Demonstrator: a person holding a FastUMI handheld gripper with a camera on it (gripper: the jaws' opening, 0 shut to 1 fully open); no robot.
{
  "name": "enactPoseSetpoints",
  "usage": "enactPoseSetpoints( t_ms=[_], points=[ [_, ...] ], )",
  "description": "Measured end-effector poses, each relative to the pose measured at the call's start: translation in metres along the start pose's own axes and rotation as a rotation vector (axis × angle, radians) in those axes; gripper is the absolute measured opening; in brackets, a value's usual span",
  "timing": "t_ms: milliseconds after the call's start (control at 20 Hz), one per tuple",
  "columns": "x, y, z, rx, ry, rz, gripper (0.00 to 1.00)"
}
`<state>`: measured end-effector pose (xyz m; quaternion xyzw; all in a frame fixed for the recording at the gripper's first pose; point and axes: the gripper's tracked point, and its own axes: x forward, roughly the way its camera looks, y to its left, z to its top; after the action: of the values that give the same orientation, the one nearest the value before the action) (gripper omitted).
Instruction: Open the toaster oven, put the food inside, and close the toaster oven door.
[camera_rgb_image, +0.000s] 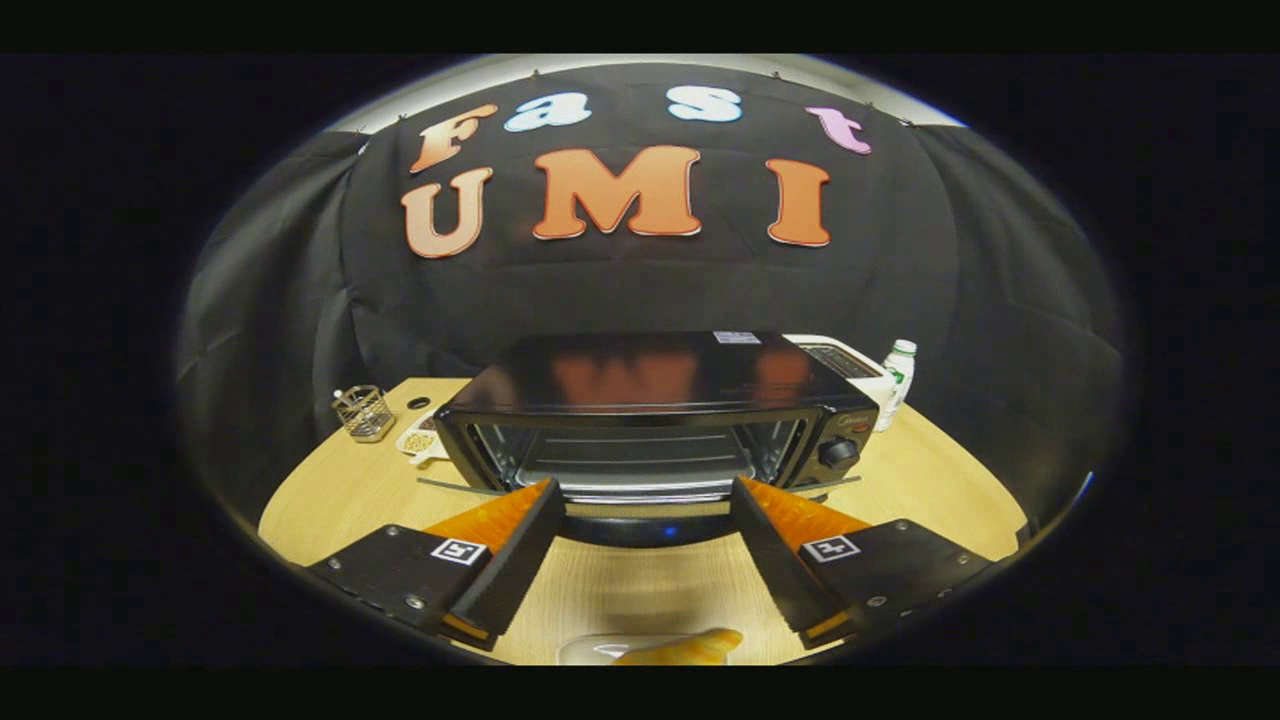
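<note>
A black toaster oven (650, 385) stands on the wooden table (930, 480) straight ahead of me. Its door (640, 522) hangs fully down, and the wire rack (630, 462) inside shows. My gripper (645, 492) is open, its fingertips spread wide just in front of the lowered door's handle, with nothing between them. Close below the fingers lies a golden piece of food (690, 648) on a pale plate (590, 650), mostly cut off from sight.
Left of the oven stand a small wire basket (363, 412) and a white dish (422, 442). Behind the oven's right side are a white appliance (840, 358) and a plastic bottle (898, 380). Black cloth walls close in the table.
</note>
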<state>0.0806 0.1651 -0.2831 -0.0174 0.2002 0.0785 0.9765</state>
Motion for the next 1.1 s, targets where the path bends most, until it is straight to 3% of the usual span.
enactPoseSetpoints(
  t_ms=[600,1100],
  points=[
    [-0.008,-0.003,-0.025,-0.012,0.065,0.008,1.00],
    [-0.025,-0.007,-0.119,-0.043,0.218,0.010,0.99]
  ],
)
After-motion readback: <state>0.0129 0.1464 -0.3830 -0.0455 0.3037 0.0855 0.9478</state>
